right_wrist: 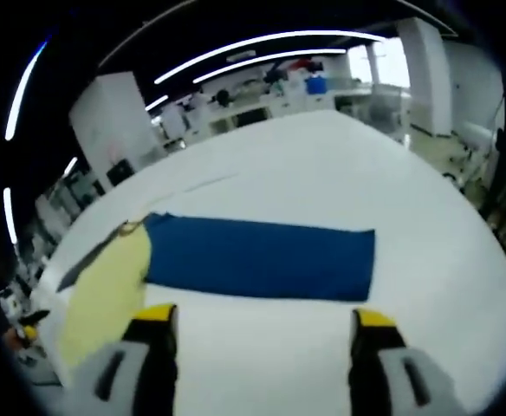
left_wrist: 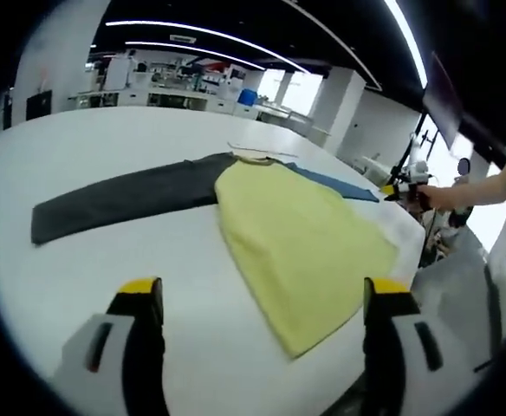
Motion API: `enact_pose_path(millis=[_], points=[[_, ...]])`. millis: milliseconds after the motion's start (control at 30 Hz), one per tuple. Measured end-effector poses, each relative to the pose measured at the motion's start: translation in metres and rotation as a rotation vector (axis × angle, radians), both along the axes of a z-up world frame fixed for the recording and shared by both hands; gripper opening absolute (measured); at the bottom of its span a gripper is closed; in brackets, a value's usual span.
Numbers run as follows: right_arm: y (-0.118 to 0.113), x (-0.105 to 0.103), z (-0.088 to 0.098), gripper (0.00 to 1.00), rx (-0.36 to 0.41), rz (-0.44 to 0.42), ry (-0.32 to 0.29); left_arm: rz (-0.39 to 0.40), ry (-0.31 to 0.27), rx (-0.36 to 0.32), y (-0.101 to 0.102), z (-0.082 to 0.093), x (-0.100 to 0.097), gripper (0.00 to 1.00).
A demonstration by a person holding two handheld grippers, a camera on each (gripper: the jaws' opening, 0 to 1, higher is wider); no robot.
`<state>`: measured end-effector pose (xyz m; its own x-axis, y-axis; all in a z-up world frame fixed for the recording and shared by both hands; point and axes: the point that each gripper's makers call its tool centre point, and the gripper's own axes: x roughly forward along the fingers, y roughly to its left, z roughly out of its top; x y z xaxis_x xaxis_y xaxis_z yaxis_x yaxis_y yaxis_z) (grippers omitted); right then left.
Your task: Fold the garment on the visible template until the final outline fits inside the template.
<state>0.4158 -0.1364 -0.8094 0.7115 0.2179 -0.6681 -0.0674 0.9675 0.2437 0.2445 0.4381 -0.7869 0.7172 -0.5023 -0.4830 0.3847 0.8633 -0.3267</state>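
Hand-held grippers (left_wrist: 262, 303) agape above garment (left_wrist: 296, 234)

A wide white bench (left_wrist: 106, 277) carries one garment (left_wrist: 301, 238) spread flat. Its yellow body (right_wrist: 106, 295) lies in the middle, a dark grey sleeve (left_wrist: 123, 201) stretches straight out to one side, and a blue sleeve (right_wrist: 262, 258) stretches out to the other, both lying flat on the white top.
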Motion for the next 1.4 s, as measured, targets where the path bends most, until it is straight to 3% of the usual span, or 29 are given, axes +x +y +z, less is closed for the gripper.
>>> enact_pose_path(millis=[200, 433, 700, 933, 1100, 1300, 1400], points=[[-0.026, 0.001, -0.013, 0.67, -0.047, -0.104, 0.037, 0.038, 0.016, -0.005, 0.008, -0.006, -0.004, 0.9], [-0.054, 0.019, -0.019, 0.49, -0.006, -0.228, 0.013, 0.056, 0.043, -0.01, 0.008, -0.013, -0.01, 0.89], [-0.051, 0.018, -0.023, 0.27, 0.001, -0.249, 0.032, 0.076, 0.038, -0.024, 0.007, -0.013, -0.01, 0.85], [-0.063, 0.023, -0.027, 0.08, -0.018, -0.29, 0.031, 0.087, 0.05, -0.026, 0.008, -0.016, -0.015, 0.85], [-0.067, 0.021, -0.028, 0.0, -0.039, -0.301, 0.041, 0.093, 0.053, -0.029, 0.008, -0.019, -0.016, 0.84], [-0.063, 0.021, -0.024, 0.0, -0.041, -0.299, 0.031, 0.094, 0.05, -0.033, 0.007, -0.018, -0.015, 0.84], [-0.063, 0.024, -0.012, 0.0, -0.057, -0.289, 0.004, 0.089, 0.045, -0.028, 0.007, -0.018, -0.014, 0.84]])
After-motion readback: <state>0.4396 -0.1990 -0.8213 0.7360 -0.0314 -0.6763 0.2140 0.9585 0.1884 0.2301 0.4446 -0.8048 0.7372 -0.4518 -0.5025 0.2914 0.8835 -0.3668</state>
